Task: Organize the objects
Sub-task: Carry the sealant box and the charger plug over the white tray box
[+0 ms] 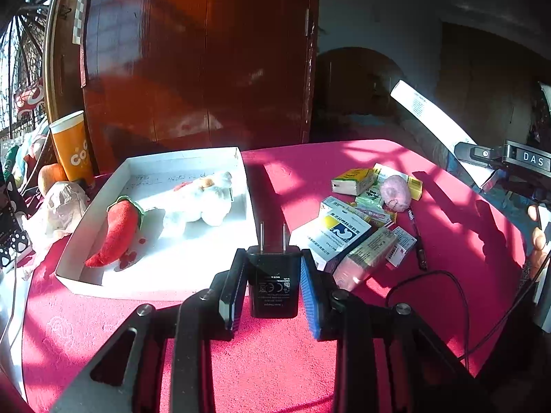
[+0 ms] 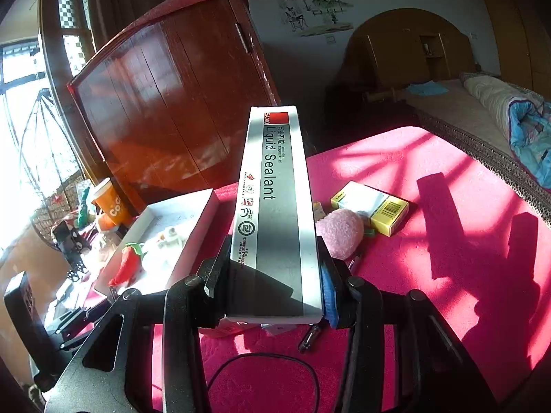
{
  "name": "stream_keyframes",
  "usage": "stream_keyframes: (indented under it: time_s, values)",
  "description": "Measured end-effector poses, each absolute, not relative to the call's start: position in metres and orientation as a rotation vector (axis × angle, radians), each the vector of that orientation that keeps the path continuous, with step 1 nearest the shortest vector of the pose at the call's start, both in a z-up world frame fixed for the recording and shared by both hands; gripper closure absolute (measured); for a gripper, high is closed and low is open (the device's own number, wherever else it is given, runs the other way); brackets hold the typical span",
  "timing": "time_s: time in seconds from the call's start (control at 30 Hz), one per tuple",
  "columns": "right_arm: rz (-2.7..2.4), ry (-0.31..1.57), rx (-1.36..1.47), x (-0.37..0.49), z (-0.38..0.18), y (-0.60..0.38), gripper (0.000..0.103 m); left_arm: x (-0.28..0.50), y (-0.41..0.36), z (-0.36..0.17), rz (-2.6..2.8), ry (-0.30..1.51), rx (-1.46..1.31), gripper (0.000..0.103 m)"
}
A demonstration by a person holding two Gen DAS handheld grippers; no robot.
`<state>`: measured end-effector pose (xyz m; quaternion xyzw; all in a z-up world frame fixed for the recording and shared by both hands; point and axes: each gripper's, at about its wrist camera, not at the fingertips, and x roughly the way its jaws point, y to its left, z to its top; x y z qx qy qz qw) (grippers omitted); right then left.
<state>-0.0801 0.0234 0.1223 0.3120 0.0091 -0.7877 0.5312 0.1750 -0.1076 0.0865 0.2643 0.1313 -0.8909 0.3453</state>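
Observation:
My left gripper [image 1: 273, 275] is shut on a black USB charger plug [image 1: 273, 280], prongs pointing away, held above the red tablecloth just in front of a white box tray [image 1: 113, 285]. The tray holds a red plush chili [image 1: 115, 232] and a white plush toy [image 1: 203, 199]. My right gripper [image 2: 275, 275] is shut on a long white and grey "Liquid Sealant" box [image 2: 275, 206], held raised above the table; it also shows in the left wrist view [image 1: 430, 117].
A pile of medicine boxes [image 1: 347, 234], a pink plush ball [image 1: 396, 192] and a pen [image 1: 416, 241] lie right of the tray. A yellow box [image 2: 372, 206] lies beyond the ball. An orange cup [image 1: 74, 148] stands at back left. A black cable [image 1: 461, 296] loops near the front.

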Motion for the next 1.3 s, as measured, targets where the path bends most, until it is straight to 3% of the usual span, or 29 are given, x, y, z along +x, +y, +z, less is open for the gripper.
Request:
stream_keyframes:
  time_s: [1.3]
  values:
    - [-1.607, 0.234, 0.777, 0.004, 0.124, -0.108, 0.061, 0.262, -0.198, 0.103, -2.165, 0.48, 0.481, 0.074]
